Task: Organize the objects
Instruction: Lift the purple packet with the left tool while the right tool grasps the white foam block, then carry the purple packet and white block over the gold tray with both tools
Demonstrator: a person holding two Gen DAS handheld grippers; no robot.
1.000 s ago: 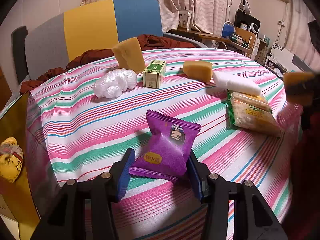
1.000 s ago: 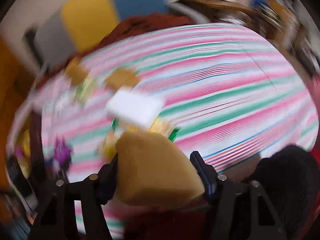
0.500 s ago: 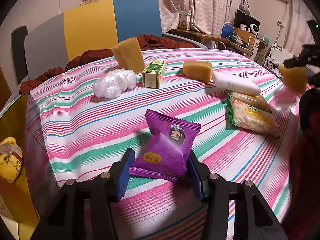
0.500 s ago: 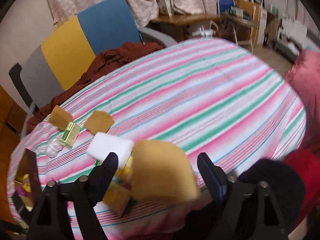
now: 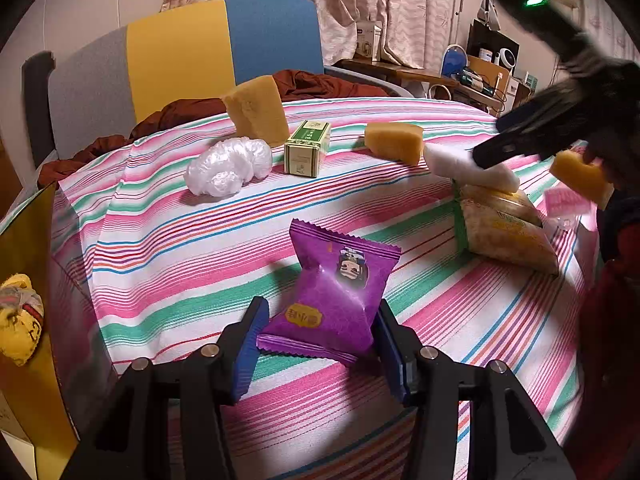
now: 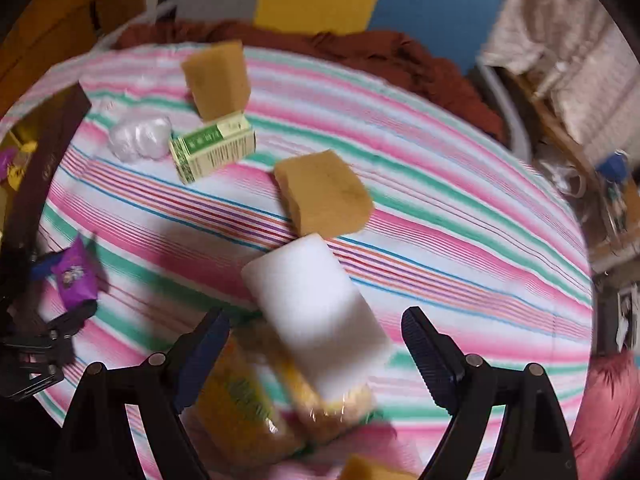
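My left gripper (image 5: 320, 308) is shut on a purple snack packet (image 5: 340, 292), which rests tilted on the striped tablecloth (image 5: 180, 240). At the right of the left wrist view, my right gripper (image 5: 486, 140) hangs over the white sponge (image 5: 468, 164). Its jaws are opening and nothing is pressed between them. A yellow sponge (image 5: 580, 180) sits loose just below and behind it. In the right wrist view, the right gripper (image 6: 316, 320) points down at the white sponge (image 6: 320, 304), which lies on cracker packets (image 6: 240, 408). The loose yellow sponge (image 6: 372, 470) shows at the bottom edge.
Two more yellow sponges (image 5: 256, 110) (image 5: 394, 142), a green box (image 5: 307, 154) and a white plastic bundle (image 5: 228, 162) lie across the far half of the table. A gold box (image 5: 28, 260) stands at the left edge. A chair (image 5: 180, 48) with brown cloth stands behind.
The right gripper swung in over the white sponge, spread its jaws and let go of the yellow sponge it held. The left gripper and purple packet have not moved.
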